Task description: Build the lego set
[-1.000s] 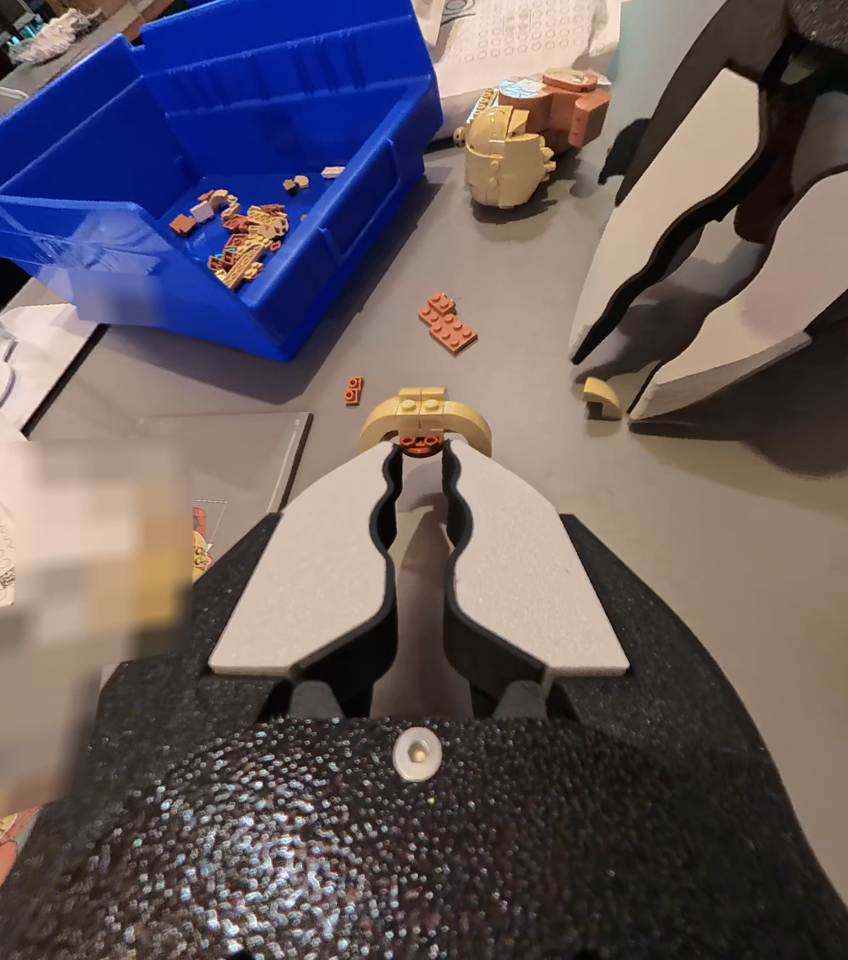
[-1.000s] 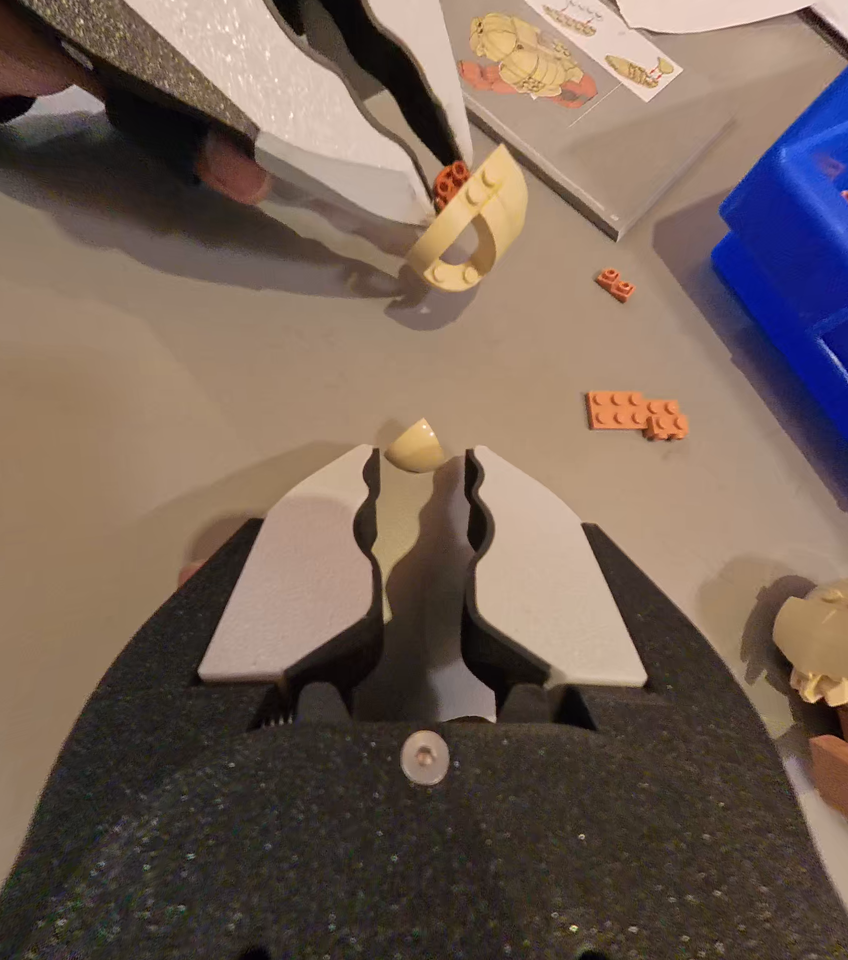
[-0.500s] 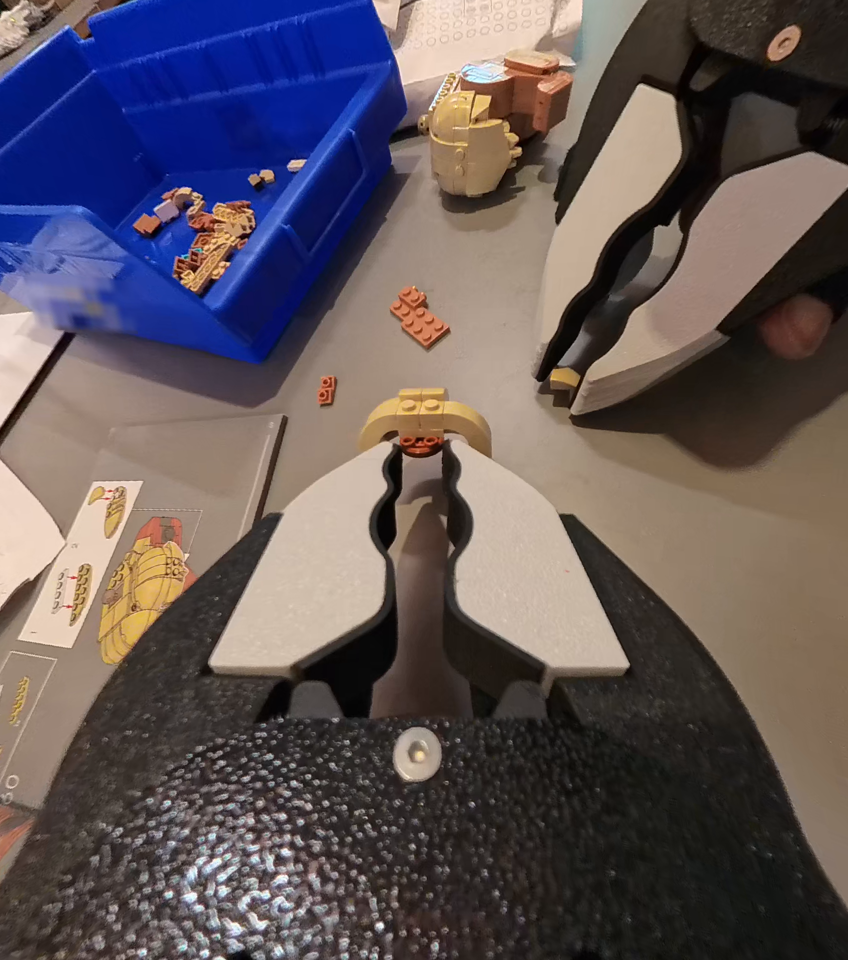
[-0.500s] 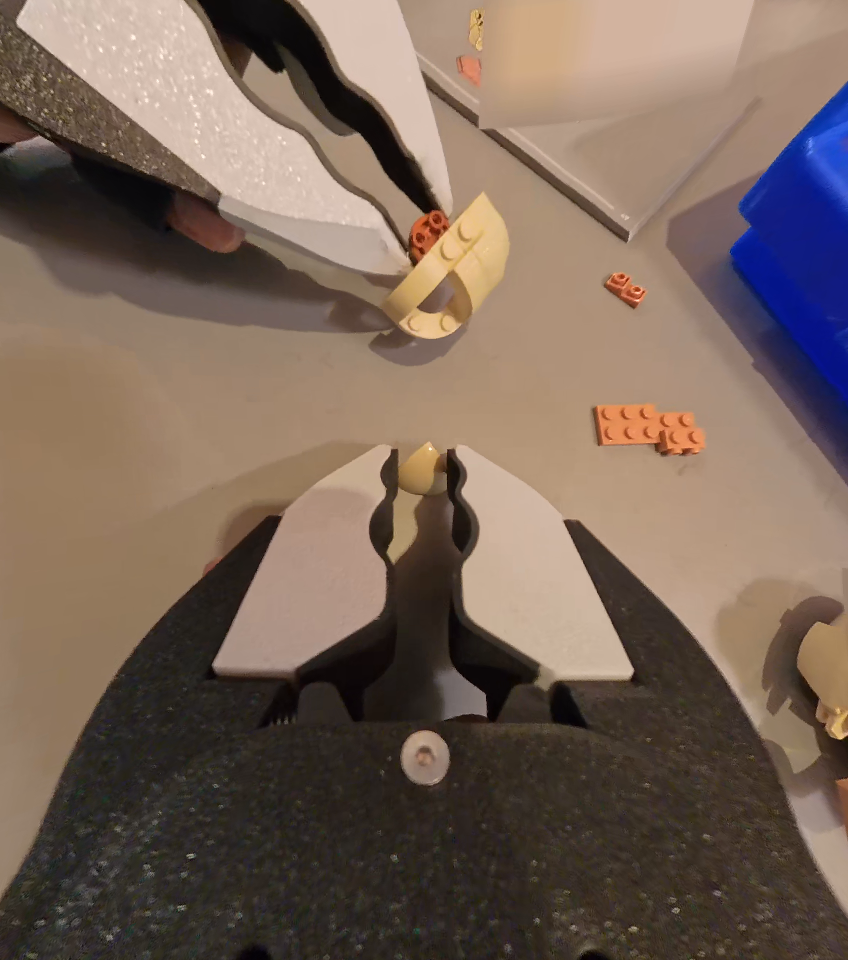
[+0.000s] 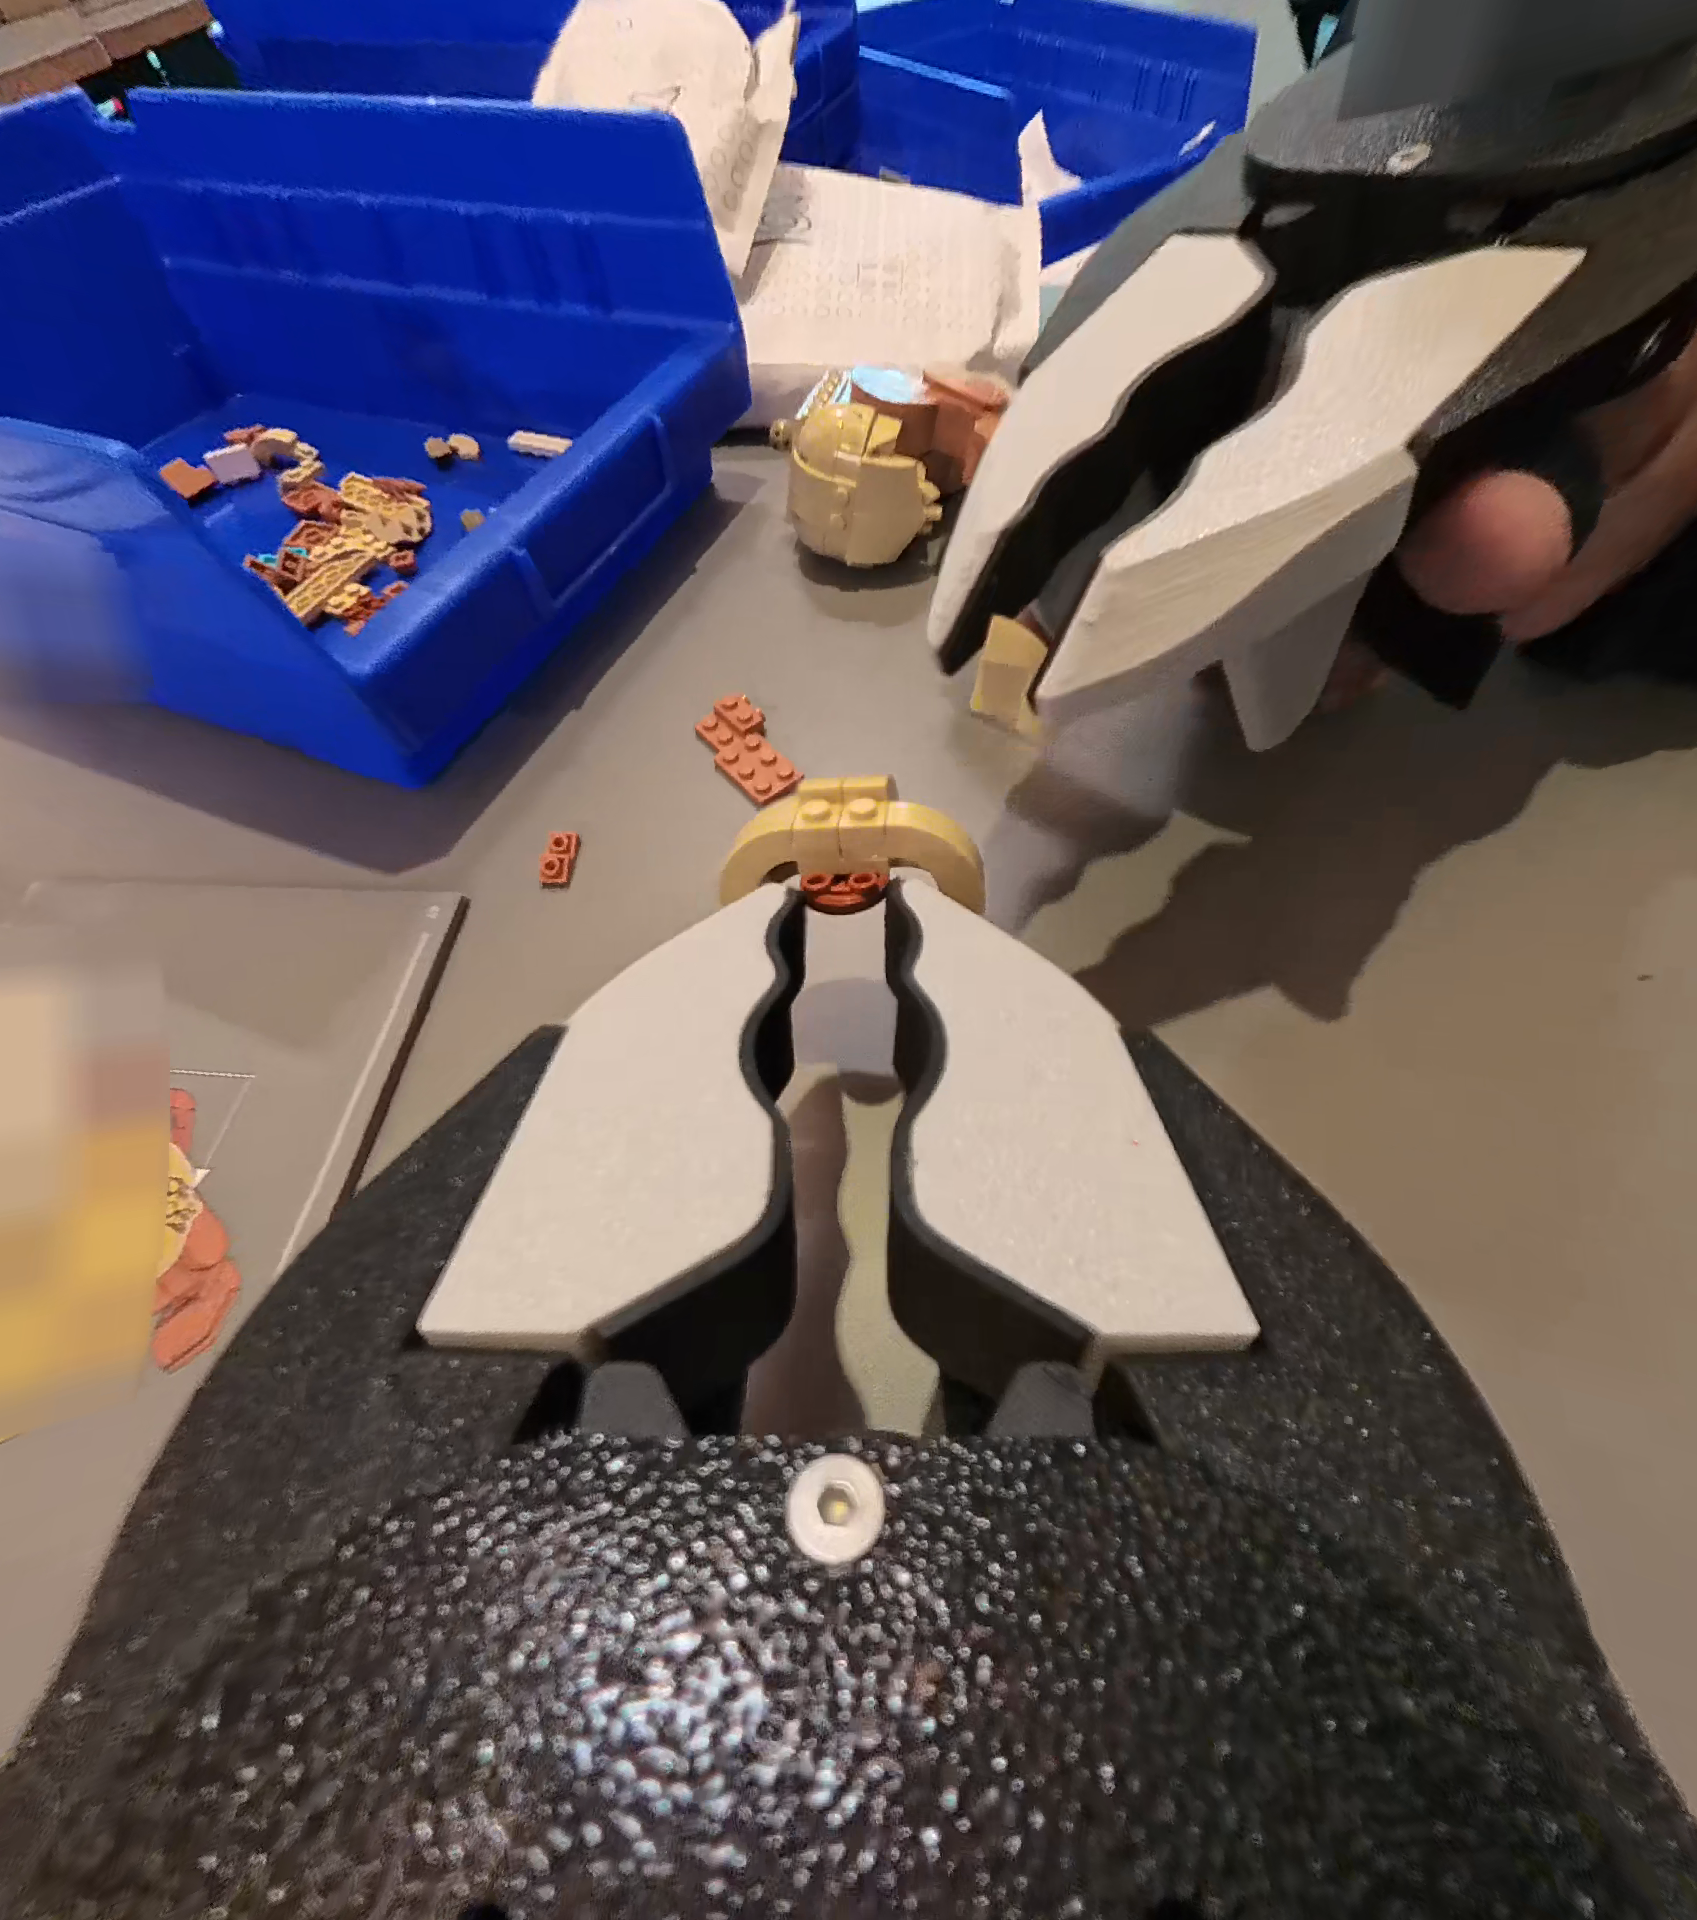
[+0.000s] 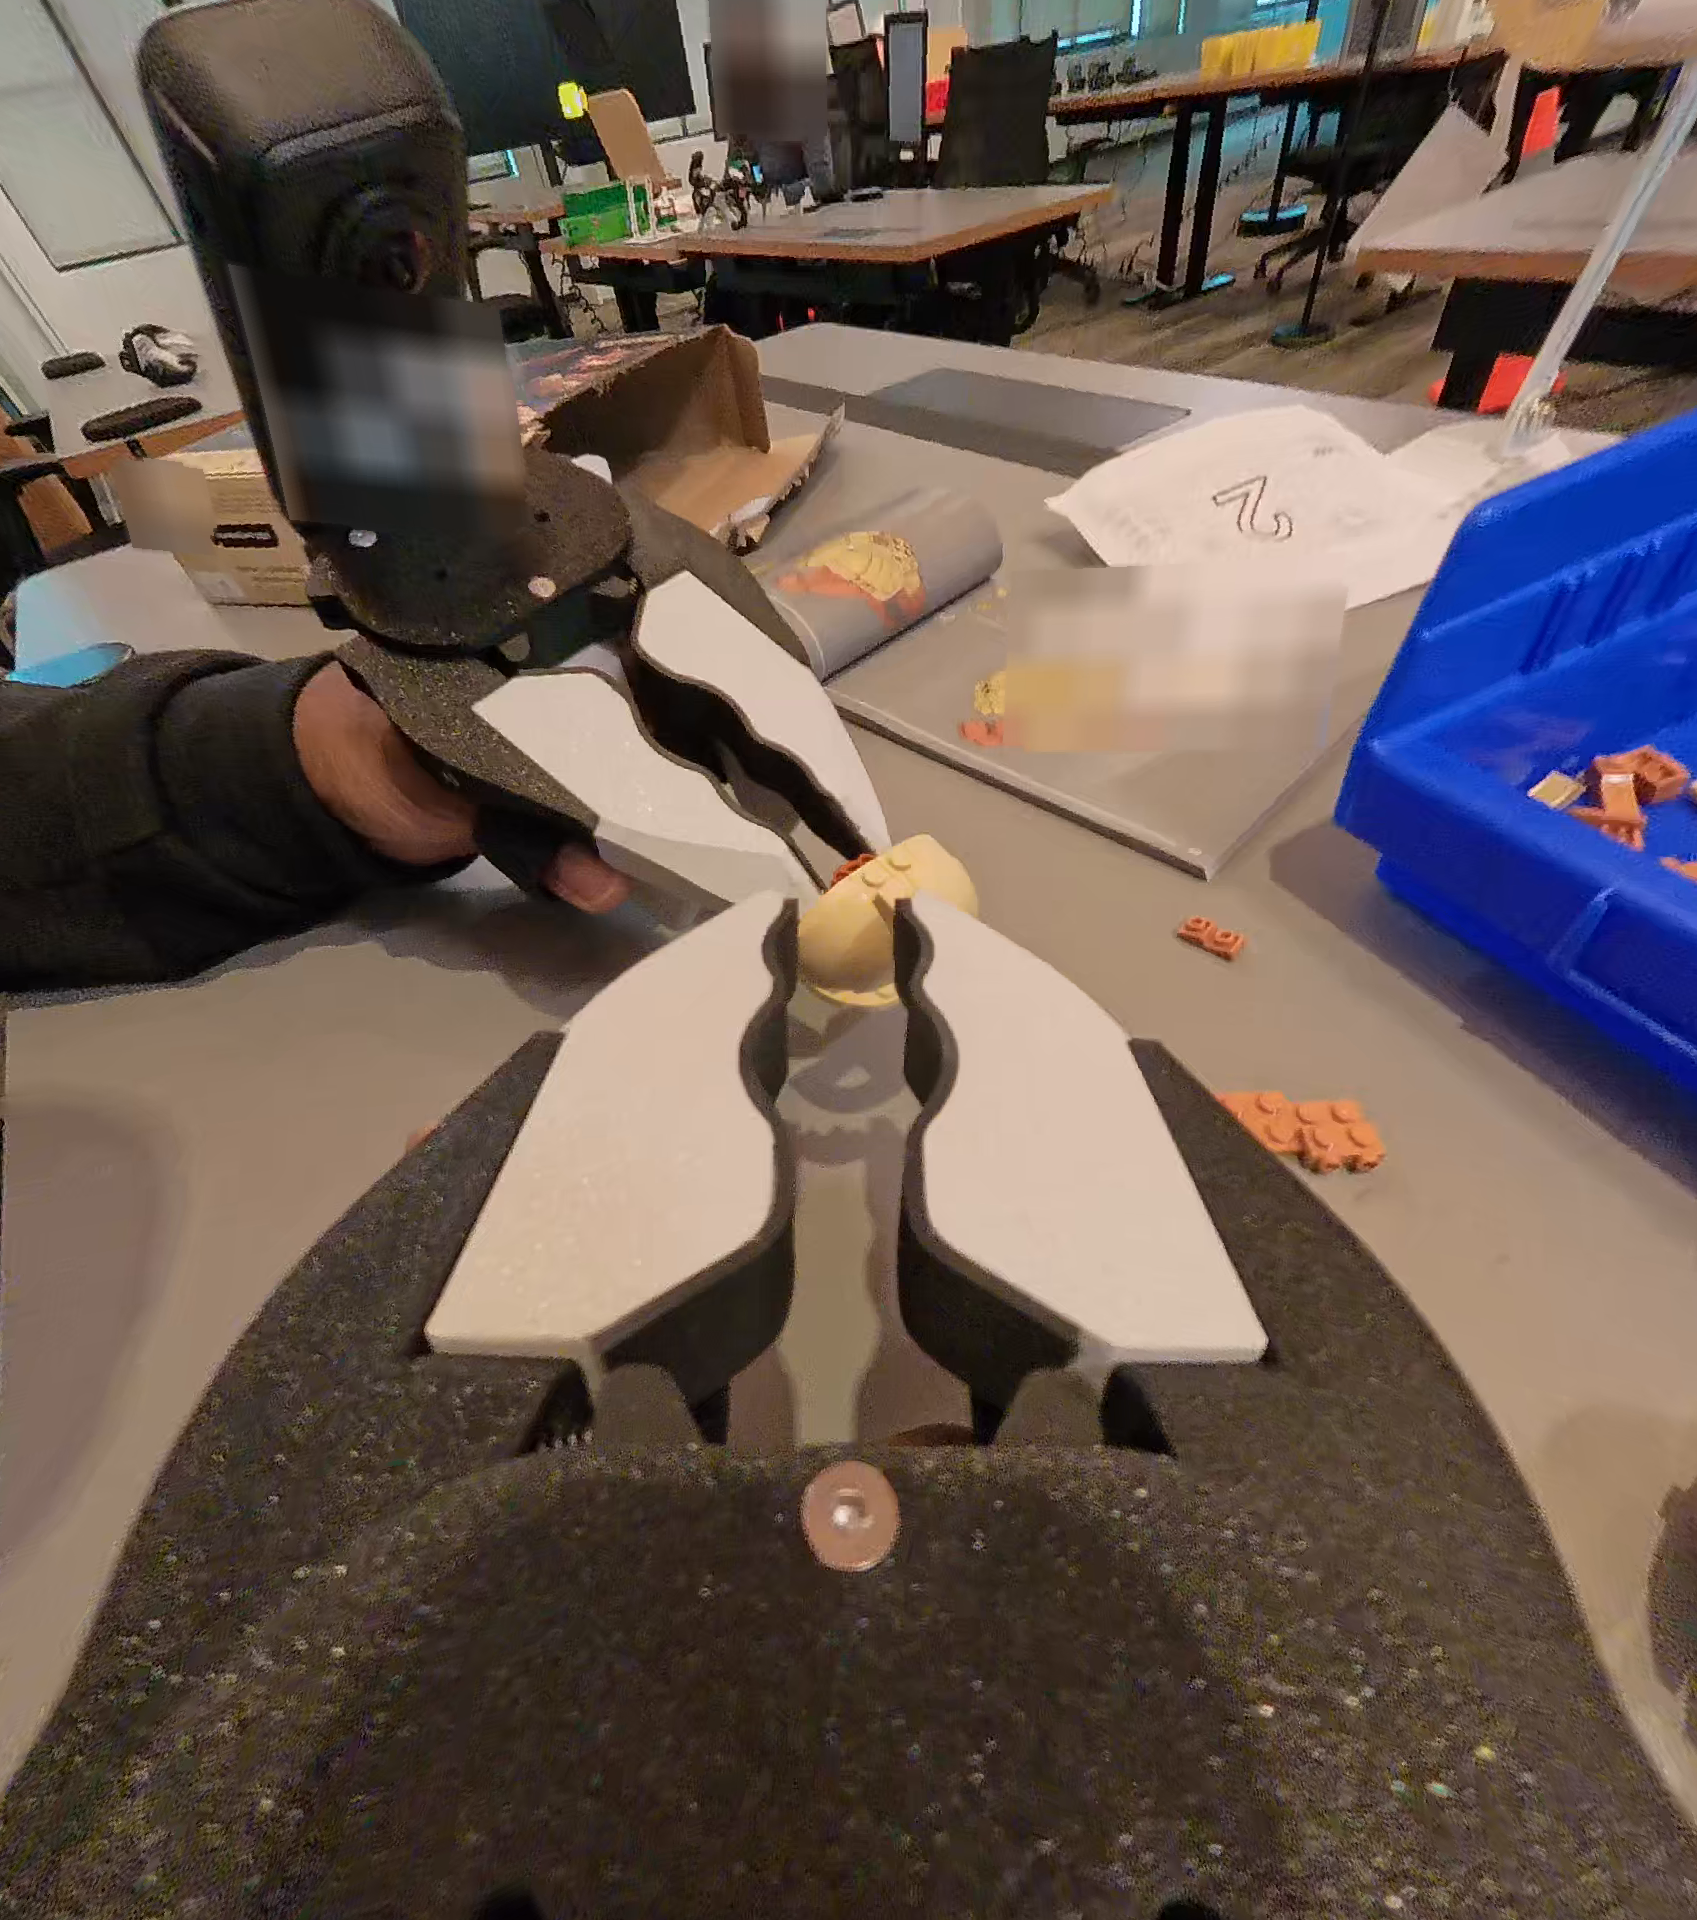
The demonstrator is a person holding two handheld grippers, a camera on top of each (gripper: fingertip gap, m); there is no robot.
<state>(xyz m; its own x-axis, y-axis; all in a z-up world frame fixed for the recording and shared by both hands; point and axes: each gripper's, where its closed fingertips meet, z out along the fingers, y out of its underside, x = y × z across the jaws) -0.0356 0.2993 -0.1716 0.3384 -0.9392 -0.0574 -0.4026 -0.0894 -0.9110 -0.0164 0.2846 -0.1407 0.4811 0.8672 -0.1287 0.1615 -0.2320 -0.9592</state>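
Note:
My left gripper [image 5: 844, 896] is shut on a small brown round piece under a tan arch assembly [image 5: 849, 831] and holds it above the grey table [image 5: 1395, 1143]. My right gripper [image 6: 844, 920] is shut on a small tan curved piece [image 6: 846, 951], lifted off the table. In the right wrist view the left gripper [image 6: 828, 857] and its arch assembly [image 6: 932, 868] are just behind the curved piece, very close to it. In the left wrist view the right gripper [image 5: 1000, 675] holds the curved piece [image 5: 1005, 660] up and to the right of the arch.
A blue bin [image 5: 563, 312] with several loose bricks stands at the left; it also shows in the right wrist view [image 6: 1602, 623]. Brown plates [image 5: 745, 743] and a small brown plate [image 5: 558, 857] lie on the table. A part-built tan and brown model [image 5: 859, 488] and an instruction booklet [image 6: 1083, 790] lie nearby. Some 4 centimeters of space lies between my two pairs of fingers.
My right gripper shut on the small tan curved piece, lifted it off the table and carried it up close to the arch assembly. My left gripper kept its hold and rose a little.

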